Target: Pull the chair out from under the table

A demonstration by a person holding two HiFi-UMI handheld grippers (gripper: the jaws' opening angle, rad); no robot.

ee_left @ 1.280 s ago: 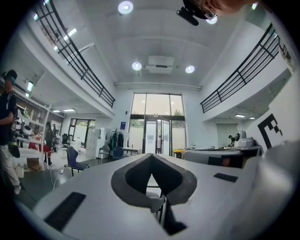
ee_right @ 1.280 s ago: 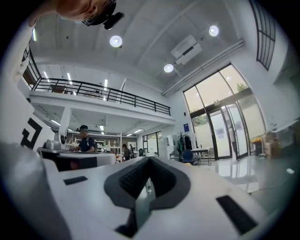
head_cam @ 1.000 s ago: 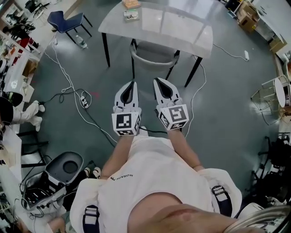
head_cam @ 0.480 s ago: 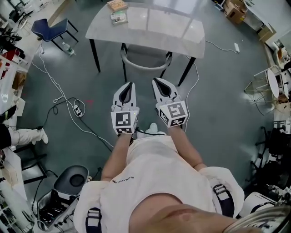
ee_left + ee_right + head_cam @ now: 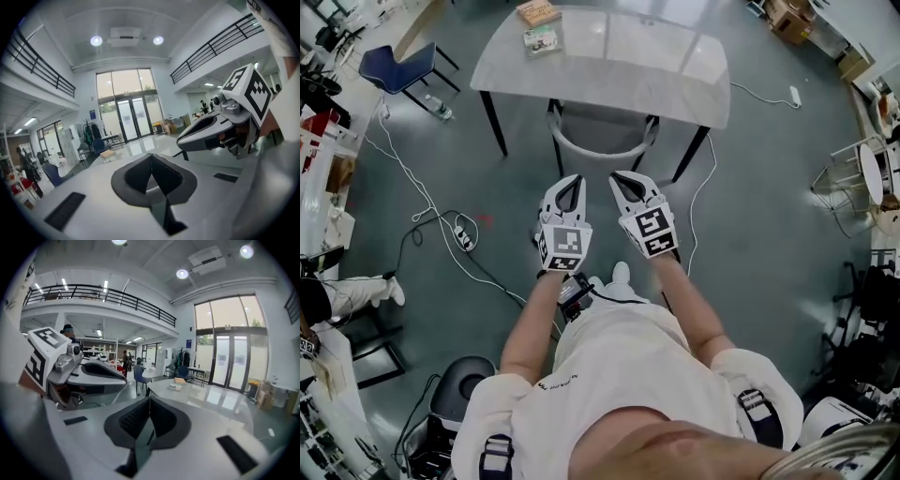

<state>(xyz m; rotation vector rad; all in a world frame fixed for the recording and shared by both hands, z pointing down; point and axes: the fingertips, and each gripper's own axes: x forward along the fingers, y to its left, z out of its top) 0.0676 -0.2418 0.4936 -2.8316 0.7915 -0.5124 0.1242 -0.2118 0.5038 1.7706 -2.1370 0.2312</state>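
The worktop (image 5: 675, 66) has a pale, glossy top that mirrors the lights, on dark matt legs (image 5: 490, 122). The chair (image 5: 600, 131) looks like smooth grey plastic. The floor (image 5: 769, 216) is smooth grey with a dull sheen. The left tool (image 5: 574, 183) and right tool (image 5: 619, 178) have smooth white plastic shells and dark matt pads (image 5: 133, 176).

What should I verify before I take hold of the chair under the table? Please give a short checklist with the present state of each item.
1. Chair tucked under the table, backrest towards the person: ok.
2. Left gripper open for a grasp: not ok, shut and empty.
3. Right gripper open for a grasp: not ok, shut and empty.
4. Grippers at the backrest: not ok, both are short of it.
5. White cable out of the pull path: ok, it seems; it lies right of the chair, by the table leg.
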